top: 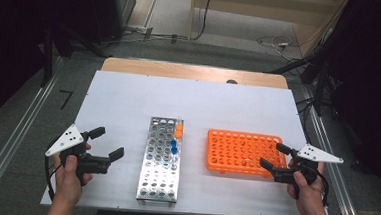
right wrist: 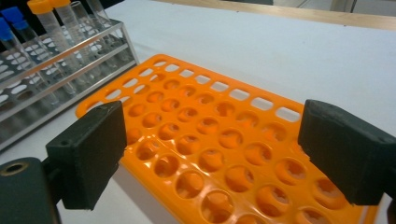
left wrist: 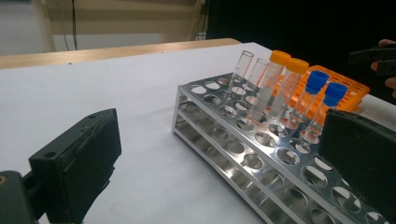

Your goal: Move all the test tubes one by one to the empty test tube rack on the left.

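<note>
Both the left gripper and right gripper are spread wide and hold nothing, so the next move looks like grabbing a tube from the metal rack mid-surface for the orange rack.

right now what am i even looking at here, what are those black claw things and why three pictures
A person sits at a table with a hand-held two-jaw gripper in each hand: the left gripper and the right gripper. Both are open and hold nothing. The high view looks down from above; each of the other two pictures comes from a camera riding on one gripper, looking between its black jaws. On the white table stand a metal rack and an orange rack. The metal rack holds two orange-capped tubes, two blue-capped tubes and two uncapped tubes. The orange rack's holes look empty.
</note>
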A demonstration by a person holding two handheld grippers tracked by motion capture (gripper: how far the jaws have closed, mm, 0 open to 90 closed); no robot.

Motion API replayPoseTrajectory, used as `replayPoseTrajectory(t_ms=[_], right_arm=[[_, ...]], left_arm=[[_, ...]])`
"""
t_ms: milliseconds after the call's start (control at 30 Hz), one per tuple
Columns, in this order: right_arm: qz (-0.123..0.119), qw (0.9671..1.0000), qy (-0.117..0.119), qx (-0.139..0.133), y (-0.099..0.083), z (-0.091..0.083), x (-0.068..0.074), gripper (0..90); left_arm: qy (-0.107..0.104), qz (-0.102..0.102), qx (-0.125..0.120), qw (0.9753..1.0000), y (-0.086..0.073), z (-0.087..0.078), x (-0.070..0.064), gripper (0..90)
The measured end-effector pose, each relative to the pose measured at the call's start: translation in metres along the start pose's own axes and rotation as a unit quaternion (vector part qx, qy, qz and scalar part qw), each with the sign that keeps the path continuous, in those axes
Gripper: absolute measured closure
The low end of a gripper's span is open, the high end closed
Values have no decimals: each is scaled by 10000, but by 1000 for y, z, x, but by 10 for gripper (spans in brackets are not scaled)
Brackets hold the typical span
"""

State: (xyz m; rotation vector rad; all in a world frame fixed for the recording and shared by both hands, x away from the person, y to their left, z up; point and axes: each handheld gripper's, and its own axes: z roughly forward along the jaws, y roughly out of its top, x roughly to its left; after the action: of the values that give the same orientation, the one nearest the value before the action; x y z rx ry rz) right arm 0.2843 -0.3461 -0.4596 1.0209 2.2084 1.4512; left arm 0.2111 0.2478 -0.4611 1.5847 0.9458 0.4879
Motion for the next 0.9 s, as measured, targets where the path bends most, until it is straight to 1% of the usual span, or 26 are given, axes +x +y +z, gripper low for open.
replayPoseTrajectory(t_ms=[133,200,233,400,433,533,633,900], right_arm=[[28,10000,-34,-38,-3,-3,-9,62],[52,10000,-7,-43,-3,-4,-12,5],[67,10000,17,-56,-4,-4,-14,4],[154,9999,-18,-67,-5,-7,-19,0],[193,9998,-75,-58,-5,-8,-20,0],[209,9997,-132,-94,-5,-10,-21,0],[192,9996,-203,-97,-6,-9,-23,0],[152,9996,-219,-6,-7,-5,-21,0]], left_arm=[[11,-28,-15,10000,-2,-2,3,0],[17,-28,-33,10000,-2,-2,3,0],[17,-15,-27,10000,-2,-2,3,0],[32,-25,-53,10000,-3,-2,4,0],[21,-34,-63,10000,-3,-2,4,0],[25,-30,-26,10000,-4,-1,5,0],[18,-25,0,10000,-5,0,5,0],[-7,-33,75,10000,-6,4,5,0]])
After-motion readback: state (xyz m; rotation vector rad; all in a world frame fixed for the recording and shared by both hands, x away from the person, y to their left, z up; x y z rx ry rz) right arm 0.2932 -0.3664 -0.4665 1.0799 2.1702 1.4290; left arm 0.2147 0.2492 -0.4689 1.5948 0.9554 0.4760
